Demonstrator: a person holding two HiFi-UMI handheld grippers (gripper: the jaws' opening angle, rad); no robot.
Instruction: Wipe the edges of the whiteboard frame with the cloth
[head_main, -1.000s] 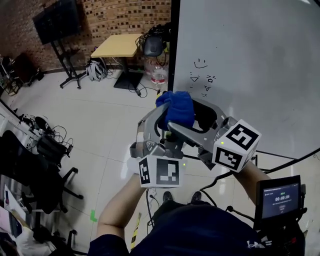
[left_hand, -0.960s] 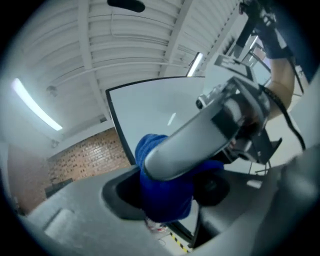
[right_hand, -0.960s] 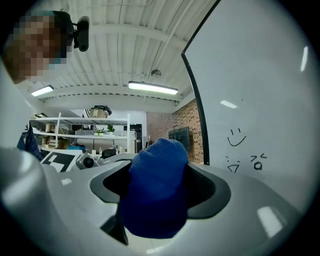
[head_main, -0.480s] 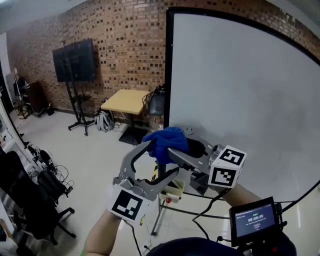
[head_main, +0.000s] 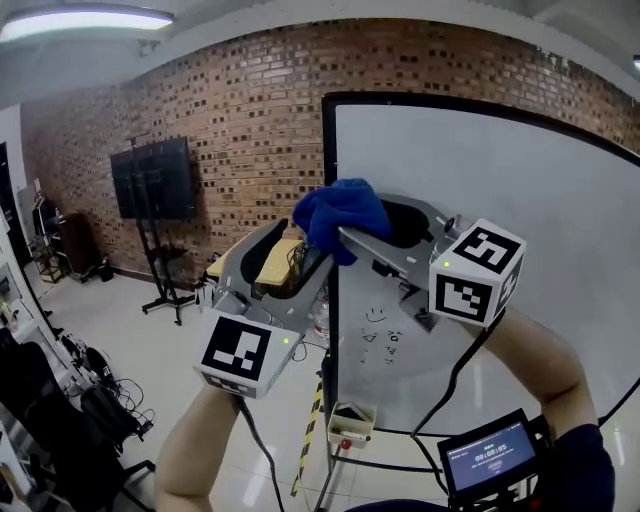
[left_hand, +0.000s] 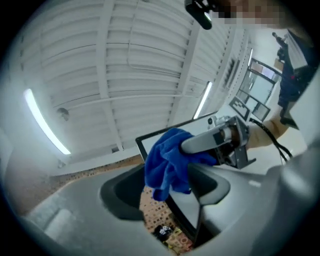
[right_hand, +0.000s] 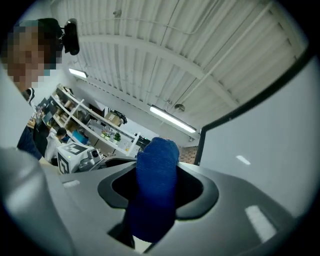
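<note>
Whiteboard frame (head_main: 327, 150) cropped right, cloth (head_main: 340, 212) overlapping it

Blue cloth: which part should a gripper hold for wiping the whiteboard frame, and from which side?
Probably its bunched middle, as the right gripper holds it: its jaws have just been closing, with the cloth between them. The soft wad bulges past the tips, so come from the side away from the whiteboard frame, leaving that bulge facing the black edge.
</note>
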